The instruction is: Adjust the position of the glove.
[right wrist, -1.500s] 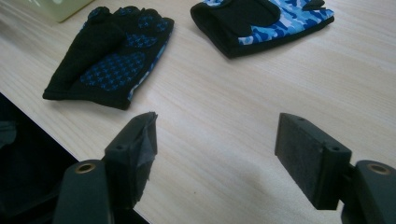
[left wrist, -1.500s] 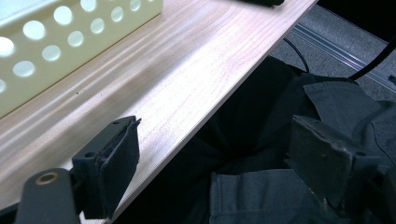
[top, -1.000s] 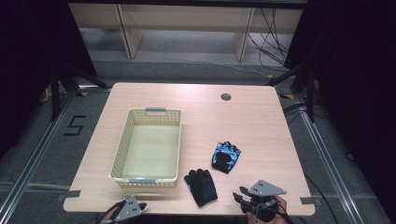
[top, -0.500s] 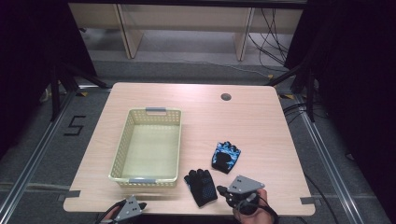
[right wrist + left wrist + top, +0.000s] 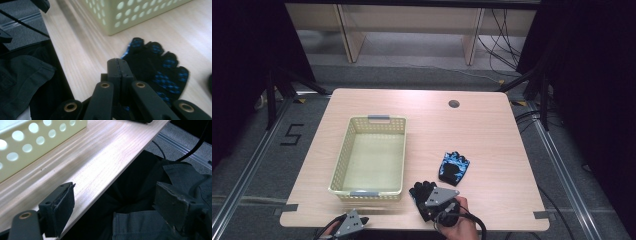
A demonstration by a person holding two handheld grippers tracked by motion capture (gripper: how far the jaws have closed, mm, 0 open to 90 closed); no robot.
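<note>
**Right jaws pressed together over the near glove**

Now the right gripper [image 5: 121, 71] has its jaws pressed flat together, pad against pad, with nothing visibly pinched between them; they have just been closing. In the right gripper view the black glove with blue dots [image 5: 160, 70] lies on the tabletop [image 5: 82, 57] directly beyond and to the right of the jaw tips, its fingers fanned away from them. Whether the tips touch the fabric cannot be told. The pale perforated basket [image 5: 130, 15] stands farther ahead of the jaws. In the high view the same gripper [image 5: 432, 202] sits over that glove [image 5: 419, 192] at the near edge, and a second glove [image 5: 454, 167], blue-patterned, lies a little beyond it, apart.

The left gripper [image 5: 113, 202] has its jaws spread wide with nothing between them. One jaw hangs over the tabletop's edge [image 5: 100, 170], the other over dark clothing [image 5: 155, 222] off the table. The basket wall [image 5: 37, 140] lies ahead of the jaw over the tabletop.
</note>
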